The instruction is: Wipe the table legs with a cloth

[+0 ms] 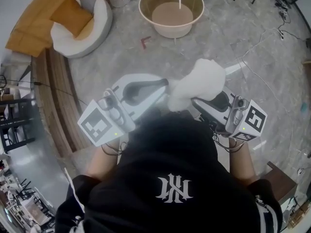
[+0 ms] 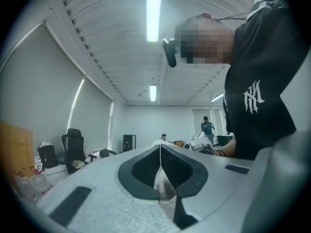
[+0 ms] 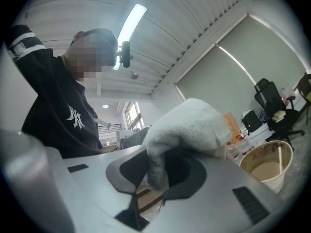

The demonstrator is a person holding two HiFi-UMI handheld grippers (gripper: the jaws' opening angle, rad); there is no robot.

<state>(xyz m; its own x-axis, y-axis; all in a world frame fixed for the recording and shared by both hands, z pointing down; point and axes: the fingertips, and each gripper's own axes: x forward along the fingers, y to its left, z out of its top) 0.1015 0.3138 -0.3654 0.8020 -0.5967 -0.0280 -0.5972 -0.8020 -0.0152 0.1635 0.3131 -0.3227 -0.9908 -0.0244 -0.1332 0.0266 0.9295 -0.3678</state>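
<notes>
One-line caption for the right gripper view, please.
Right tool shut on a white cloth, with a beige basin of murky water beyond.

We see the left gripper (image 2: 160, 148) tilted up toward the ceiling, its jaws closed with the tips touching. A pale sliver (image 2: 164, 186) shows in the slit behind them, and we cannot tell what it is. A person's black sweatshirt (image 2: 257, 91) is near right, an office chair (image 2: 73, 147) far left, and a ceiling light (image 2: 154, 8) overhead.
</notes>
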